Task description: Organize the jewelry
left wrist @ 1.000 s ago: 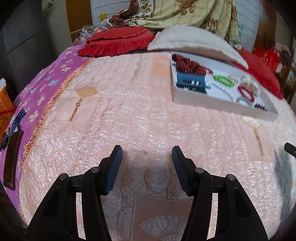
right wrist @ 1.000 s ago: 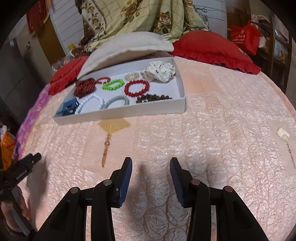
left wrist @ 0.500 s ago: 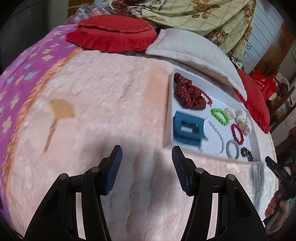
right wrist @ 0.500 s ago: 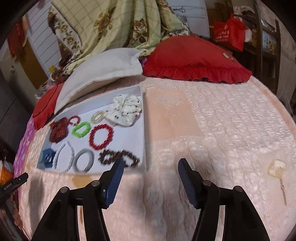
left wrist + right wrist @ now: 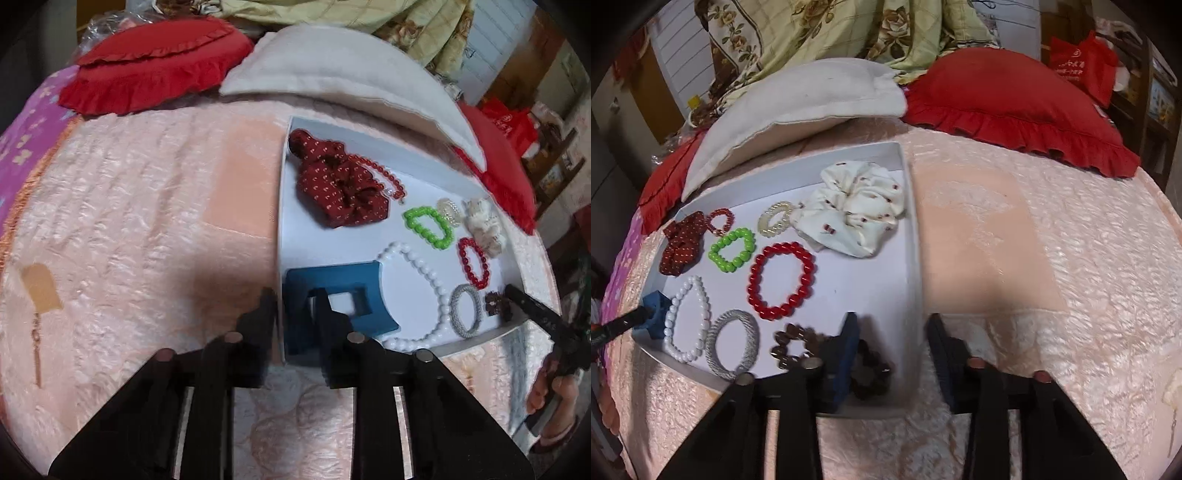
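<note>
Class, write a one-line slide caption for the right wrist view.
Open right gripper straddles the white tray's side wall, one finger by brown beads.

Both pairs of fingers are smeared by motion blur. The left gripper (image 5: 295, 314) straddles the white tray's (image 5: 436, 173) near-left corner wall, and one finger hides part of the blue hair claw (image 5: 354, 295). One finger of the right gripper (image 5: 892, 347) covers the middle of the brown bead bracelet (image 5: 871, 369) (itself blurred) at the tray's near-right corner. Both gripper bodies run off the bottom edge.
</note>
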Demonstrator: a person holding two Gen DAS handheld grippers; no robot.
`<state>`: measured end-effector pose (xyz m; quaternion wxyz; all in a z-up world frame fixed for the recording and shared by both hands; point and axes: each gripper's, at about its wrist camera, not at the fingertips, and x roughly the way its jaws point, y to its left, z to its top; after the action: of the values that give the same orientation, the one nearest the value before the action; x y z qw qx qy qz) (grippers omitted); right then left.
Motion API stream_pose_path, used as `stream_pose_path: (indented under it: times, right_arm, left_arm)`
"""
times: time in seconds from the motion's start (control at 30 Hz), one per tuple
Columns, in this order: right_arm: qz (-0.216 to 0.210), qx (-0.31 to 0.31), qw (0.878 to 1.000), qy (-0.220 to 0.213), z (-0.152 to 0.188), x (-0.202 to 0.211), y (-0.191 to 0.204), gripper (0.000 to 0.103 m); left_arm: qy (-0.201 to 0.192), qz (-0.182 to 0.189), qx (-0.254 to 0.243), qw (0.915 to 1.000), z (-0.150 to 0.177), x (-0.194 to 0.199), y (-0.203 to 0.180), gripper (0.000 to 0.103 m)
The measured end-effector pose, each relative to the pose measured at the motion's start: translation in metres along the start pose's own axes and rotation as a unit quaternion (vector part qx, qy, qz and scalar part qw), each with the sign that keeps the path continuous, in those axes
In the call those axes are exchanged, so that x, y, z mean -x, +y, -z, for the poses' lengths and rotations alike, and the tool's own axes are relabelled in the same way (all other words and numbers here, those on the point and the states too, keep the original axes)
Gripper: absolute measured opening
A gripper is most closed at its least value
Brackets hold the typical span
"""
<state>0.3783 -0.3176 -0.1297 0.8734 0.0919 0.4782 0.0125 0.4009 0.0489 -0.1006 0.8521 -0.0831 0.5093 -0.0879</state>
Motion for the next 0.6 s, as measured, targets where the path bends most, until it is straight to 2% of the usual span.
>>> stream_pose_path:
  times: [0.1, 0.2, 0.6]
  right_arm:
    - [0.010, 0.011, 1.000, -0.002, 0.002, 0.000, 0.003, 0.025]
    - [0.000, 0.006, 1.000, -0.001, 0.004, 0.002, 0.003, 0.021]
    - [0.005, 0.029, 1.000, -0.008, 0.020, 0.011, 0.017, 0.018]
  left_arm:
    - [-0.001, -0.009, -0.009, 0.9999, 0.002, 0.002, -0.002, 0.019]
    - [-0.001, -0.019, -0.006, 0.9998, 0.008, 0.008, 0.000, 0.018]
    - [-0.022, -0.066, -0.026, 0.9972, 0.031, 0.026, 0.001, 0.017]
